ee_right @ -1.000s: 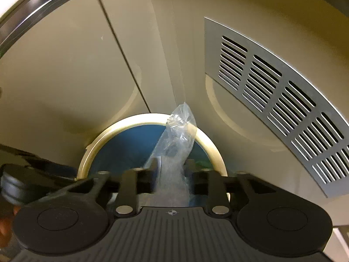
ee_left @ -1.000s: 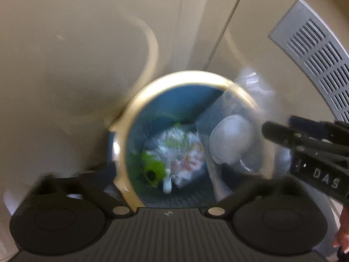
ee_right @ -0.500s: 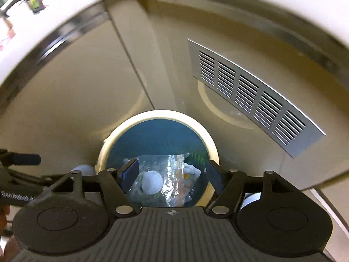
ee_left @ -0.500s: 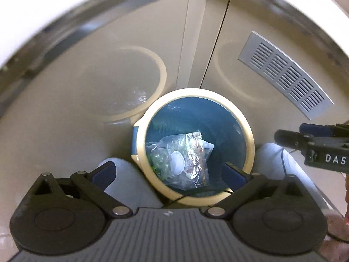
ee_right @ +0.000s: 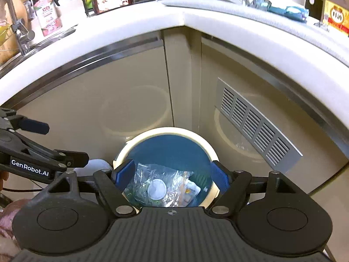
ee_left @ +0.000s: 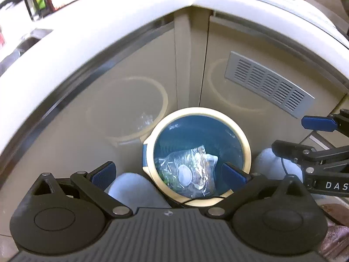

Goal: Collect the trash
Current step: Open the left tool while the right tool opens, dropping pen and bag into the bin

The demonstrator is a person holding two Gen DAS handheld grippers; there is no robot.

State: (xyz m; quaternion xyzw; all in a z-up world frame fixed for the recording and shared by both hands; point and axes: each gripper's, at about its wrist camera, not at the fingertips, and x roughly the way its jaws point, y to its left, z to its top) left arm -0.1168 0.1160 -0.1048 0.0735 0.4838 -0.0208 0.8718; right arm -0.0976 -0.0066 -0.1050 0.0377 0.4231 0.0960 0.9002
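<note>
Both tongs hung above the bin [ee_left: 201,150], pitched steeply down toward it. Left tongs [ee_left: 168,173] stood wide open, nothing between the blue pads [ee_left: 103,174]. Right tongs [ee_right: 171,175] were also spread, empty — their jaws had just been opening, and the clear plastic bag [ee_right: 165,187] lay loose down in the bin rather than between them. In the left view the right tongs [ee_left: 303,135] showed at the right edge, beside the bin and apart from it; in the right view the left tongs [ee_right: 61,142] showed at the left edge.

Versus a second ago: the right tongs had been pinching that bag upright over the rim; it then sat on the other trash at the bottom, white round piece facing up. Both cameras had pulled back and up — the bin looked smaller, and the white surface [ee_right: 196,21] edge with its bottles and packets came into view above the cabinet doors [ee_right: 98,104] and vent grille [ee_right: 257,126].
</note>
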